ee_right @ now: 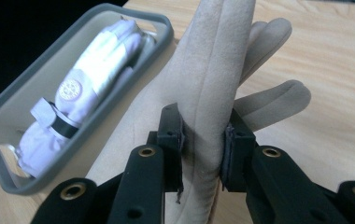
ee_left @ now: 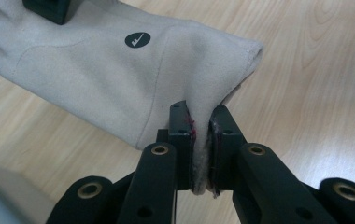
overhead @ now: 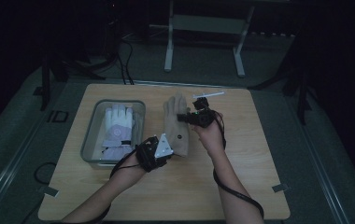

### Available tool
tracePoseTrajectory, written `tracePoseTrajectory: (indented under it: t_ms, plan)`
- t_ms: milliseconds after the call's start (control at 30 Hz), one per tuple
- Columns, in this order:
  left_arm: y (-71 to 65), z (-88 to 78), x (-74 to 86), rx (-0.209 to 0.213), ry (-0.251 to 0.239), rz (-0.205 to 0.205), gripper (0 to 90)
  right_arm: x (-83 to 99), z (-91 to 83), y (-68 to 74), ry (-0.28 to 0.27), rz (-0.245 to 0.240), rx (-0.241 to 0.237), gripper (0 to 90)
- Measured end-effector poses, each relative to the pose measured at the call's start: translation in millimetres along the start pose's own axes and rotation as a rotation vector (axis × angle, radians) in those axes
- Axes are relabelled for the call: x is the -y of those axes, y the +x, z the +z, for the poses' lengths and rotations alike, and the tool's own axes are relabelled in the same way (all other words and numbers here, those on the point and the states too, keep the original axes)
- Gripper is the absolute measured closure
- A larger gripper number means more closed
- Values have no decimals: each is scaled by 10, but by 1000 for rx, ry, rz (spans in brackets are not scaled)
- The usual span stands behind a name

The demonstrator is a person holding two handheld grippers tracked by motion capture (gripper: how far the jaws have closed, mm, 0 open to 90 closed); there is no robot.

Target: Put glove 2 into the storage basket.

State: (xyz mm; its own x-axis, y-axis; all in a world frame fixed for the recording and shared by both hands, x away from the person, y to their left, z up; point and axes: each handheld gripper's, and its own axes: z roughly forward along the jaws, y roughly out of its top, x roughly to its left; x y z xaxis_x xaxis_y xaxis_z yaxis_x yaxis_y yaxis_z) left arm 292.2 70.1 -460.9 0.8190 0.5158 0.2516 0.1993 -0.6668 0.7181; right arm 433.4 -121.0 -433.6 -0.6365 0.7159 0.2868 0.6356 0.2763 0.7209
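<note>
Left gripper fingers clamp the glove cuff, right gripper fingers pinch its digits, beside the bin

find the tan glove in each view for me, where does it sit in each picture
High view: the tan glove is at table centre, right of the grey bin, held between both grippers.
Left gripper view: it fills the upper left, its cuff edge pinched in the jaws.
Right gripper view: it runs up the centre, its fingers clamped in the jaws.
Shared landmark: the wooden table under the glove.
</note>
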Motion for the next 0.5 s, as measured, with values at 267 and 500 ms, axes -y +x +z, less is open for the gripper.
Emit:
tracePoseTrajectory:
  t_ms: [267,500]
  plan:
    - [161,-275,66,-41,-1,-16,824,-250,64,250,-17,-45,-31,738]
    - [327,-509,226,-74,-4,-50,824,-368,231,401,-19,-45,-57,737]
